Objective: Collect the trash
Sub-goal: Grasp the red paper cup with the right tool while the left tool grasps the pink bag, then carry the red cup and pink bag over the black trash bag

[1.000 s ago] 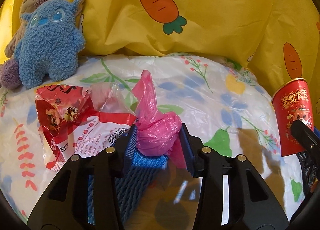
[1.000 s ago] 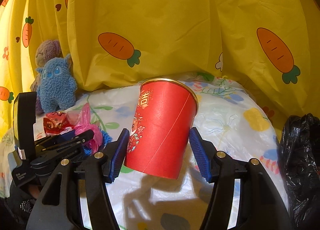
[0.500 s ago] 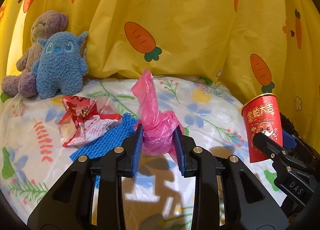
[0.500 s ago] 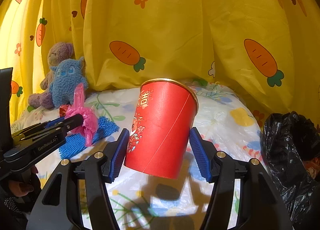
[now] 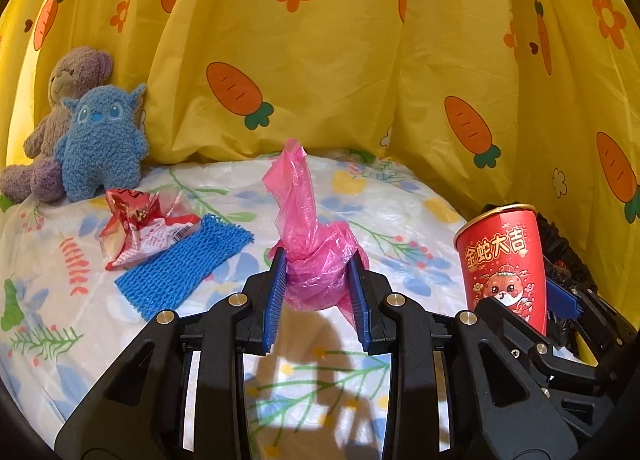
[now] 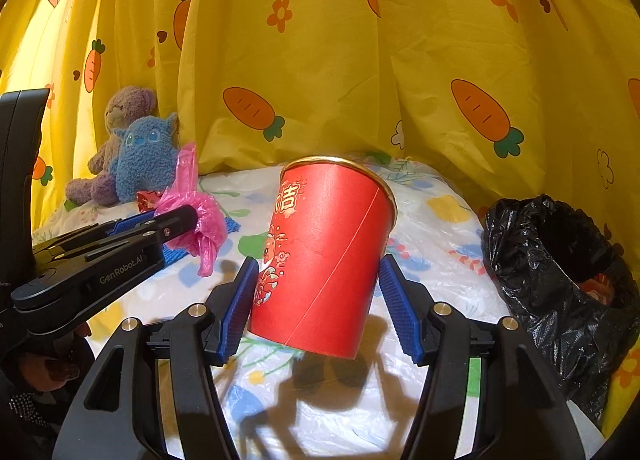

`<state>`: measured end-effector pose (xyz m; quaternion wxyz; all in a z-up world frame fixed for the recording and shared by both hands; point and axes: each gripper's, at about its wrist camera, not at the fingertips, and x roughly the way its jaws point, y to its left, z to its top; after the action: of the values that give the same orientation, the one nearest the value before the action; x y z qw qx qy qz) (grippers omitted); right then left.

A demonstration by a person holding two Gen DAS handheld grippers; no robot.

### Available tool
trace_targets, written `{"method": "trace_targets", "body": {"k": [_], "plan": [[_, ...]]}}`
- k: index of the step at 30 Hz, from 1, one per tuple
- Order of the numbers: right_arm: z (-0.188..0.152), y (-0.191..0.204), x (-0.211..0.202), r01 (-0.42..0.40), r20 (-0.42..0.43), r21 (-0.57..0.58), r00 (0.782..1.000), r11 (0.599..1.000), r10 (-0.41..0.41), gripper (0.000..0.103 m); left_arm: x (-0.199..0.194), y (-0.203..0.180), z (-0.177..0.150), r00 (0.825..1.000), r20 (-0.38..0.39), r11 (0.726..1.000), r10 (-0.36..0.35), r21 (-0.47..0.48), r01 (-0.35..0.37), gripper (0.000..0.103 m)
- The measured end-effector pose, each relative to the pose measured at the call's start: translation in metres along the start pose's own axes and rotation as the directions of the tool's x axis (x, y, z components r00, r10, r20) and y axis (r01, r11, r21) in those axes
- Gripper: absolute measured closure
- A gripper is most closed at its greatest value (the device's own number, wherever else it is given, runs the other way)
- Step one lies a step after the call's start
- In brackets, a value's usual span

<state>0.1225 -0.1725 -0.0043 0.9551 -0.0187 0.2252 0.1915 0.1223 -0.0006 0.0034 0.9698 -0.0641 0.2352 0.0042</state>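
The left gripper (image 5: 318, 292) pinches a pink plastic bag (image 5: 312, 256) above the floral sheet (image 5: 400, 220).

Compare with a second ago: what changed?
Left gripper, clamped on the pink plastic bag, lifted it off the blue foam net and drew back. Right gripper carried the red paper cup toward the black trash bag. Snack wrapper and plush toys stayed put.

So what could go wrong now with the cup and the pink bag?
The cup sits tilted between the right gripper's fingers, so it might slip out before reaching the black trash bag. The pink bag in the left gripper dangles loose plastic that could snag or slide free.
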Motion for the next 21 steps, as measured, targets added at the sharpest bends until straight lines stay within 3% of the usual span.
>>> {"method": "trace_targets", "body": {"k": [21], "plan": [[-0.006, -0.021, -0.013, 0.051, 0.029, 0.009, 0.998, 0.999, -0.051, 0.042, 0.005, -0.037, 0.003, 0.998, 0.006, 0.997, -0.056, 0.059, 0.056, 0.074]]}}
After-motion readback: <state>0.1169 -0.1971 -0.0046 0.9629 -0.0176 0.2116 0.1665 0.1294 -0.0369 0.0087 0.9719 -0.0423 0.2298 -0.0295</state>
